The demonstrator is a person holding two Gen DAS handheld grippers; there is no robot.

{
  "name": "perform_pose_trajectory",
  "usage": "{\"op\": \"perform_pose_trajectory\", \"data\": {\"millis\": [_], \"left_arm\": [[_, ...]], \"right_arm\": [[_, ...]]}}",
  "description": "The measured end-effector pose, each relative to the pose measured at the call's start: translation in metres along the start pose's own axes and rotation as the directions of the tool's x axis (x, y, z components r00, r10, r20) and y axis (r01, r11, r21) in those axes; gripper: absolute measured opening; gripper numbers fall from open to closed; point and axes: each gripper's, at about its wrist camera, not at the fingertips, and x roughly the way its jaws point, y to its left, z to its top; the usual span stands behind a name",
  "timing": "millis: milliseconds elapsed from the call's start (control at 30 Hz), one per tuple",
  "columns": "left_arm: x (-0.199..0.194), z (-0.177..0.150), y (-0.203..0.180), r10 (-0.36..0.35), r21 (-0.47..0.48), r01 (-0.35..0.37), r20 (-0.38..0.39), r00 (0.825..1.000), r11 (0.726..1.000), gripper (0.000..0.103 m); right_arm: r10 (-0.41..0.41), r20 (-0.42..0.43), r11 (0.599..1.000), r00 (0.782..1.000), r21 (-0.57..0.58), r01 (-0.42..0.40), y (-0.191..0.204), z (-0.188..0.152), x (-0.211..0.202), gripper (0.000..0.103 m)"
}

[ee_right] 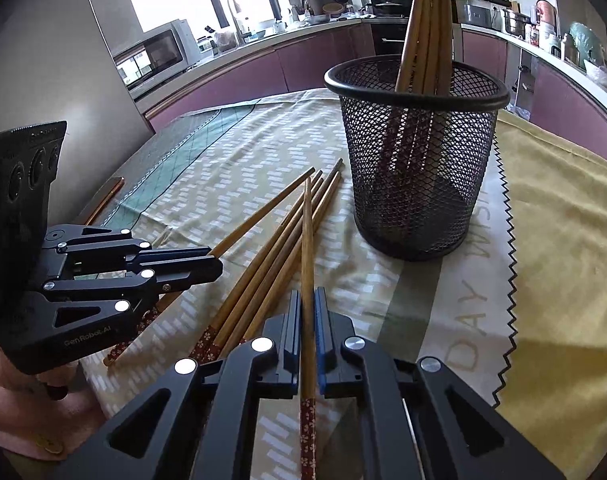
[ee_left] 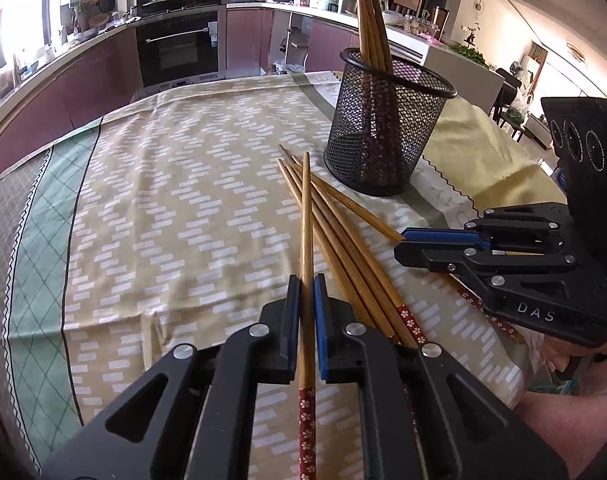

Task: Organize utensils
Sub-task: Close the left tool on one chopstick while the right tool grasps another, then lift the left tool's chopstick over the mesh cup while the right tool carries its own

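I have each claw pinching one chopstick, left gripper and right gripper, over four loose chopsticks on the tablecloth, with the mesh holder standing just beyond, about four chopsticks upright inside.
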Motion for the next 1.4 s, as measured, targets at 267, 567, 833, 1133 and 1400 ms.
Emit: {"op": "perform_pose_trajectory", "data": {"millis": [267,567,833,1133,1400], "left_arm": [[-0.035,0.011,0.002,-0.073,-0.005,0.073,0.078,0.994,0.997,0.008],[-0.086,0.031,-0.002,-0.143,0.016,0.142,0.192,0.971,0.99,0.007],[-0.115,0.049,-0.005,-0.169,0.036,0.165,0.272,0.947,0.986,0.007],[-0.13,0.087,-0.01,-0.195,0.039,0.194,0.339,0.92,0.98,0.007],[-0.136,0.125,-0.023,-0.198,0.046,0.196,0.402,0.894,0.979,0.007]], "right_arm": [[0.035,0.086,0.999,0.996,0.007,-0.035,0.0,0.007,-0.029,0.006],[0.051,0.194,0.998,0.98,0.012,-0.055,-0.005,0.017,-0.064,0.006],[0.045,0.278,0.999,0.959,0.006,-0.048,-0.011,0.033,-0.09,0.006],[0.014,0.377,1.0,0.926,0.002,-0.016,-0.02,0.062,-0.114,0.006],[-0.013,0.458,1.0,0.889,0.01,0.009,-0.029,0.098,-0.124,0.006]]}}
